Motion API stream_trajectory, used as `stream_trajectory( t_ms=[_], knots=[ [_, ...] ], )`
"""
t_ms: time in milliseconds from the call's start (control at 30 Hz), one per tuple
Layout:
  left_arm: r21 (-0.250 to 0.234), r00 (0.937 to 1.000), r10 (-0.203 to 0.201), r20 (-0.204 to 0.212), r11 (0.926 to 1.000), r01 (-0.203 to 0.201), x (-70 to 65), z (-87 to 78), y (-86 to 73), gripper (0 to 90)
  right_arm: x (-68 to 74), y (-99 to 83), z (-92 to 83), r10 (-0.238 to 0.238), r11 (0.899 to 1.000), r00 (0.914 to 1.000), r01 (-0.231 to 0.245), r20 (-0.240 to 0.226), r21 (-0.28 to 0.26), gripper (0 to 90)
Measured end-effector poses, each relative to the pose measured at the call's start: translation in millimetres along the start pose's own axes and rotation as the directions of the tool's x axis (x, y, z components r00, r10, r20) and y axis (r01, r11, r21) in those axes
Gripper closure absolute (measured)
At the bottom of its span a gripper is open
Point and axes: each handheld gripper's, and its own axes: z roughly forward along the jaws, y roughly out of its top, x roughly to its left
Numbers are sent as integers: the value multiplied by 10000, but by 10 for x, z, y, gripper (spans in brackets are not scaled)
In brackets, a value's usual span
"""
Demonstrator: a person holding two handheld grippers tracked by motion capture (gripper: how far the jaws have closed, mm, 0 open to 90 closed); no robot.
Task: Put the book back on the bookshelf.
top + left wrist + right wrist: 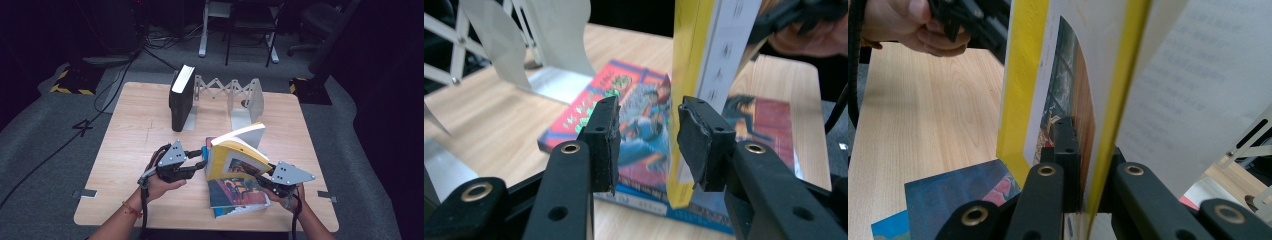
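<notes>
The wooden bench [140,130] carries a folding metal book rack [235,92] at its far side, with a black book [181,97] standing upright against the rack's left end. Near the front edge a flat colourful book [235,197] lies on the bench. Above it, a yellow book [234,157] is held up on edge, tilted, its pages fanning open at the top. The right gripper [1083,190] is clamped on the yellow book's front cover near its lower corner, one jaw on each side of the cover. The left gripper [648,145] sits at the yellow book's spine with its jaws apart; the spine edge lies just in front of its right jaw, and the gap between the pads is empty.
</notes>
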Motion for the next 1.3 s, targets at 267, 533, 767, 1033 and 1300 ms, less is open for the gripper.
stream_trajectory(
  t_ms=[267, 533, 767, 1033, 1300],
  knots=[
    [799, 9992, 343, 218, 9962, -359, -149, 58, -174, 548, 22, -11, -6, 49, 10000, 10000, -49, 46, -72, 861],
    [1178, 9980, 372, 510, 9921, -430, -237, 318, -225, 513, 36, -15, -15, 59, 10000, 10000, -58, 35, -76, 860],
    [800, 9980, 285, 564, 9963, -329, -232, 448, -169, 522, 34, -22, -24, 57, 9999, 10000, -57, -8, -89, 857],
    [-411, 9951, 663, 737, 9971, -634, -255, 438, 111, 516, 20, -35, -57, 77, 10000, 9999, -77, -128, -41, 835],
    [-1013, 9931, 880, 772, 9916, -800, -285, 435, 267, 547, -32, -47, -134, 239, 9997, 9995, -237, 223, -67, 718]
  ],
)
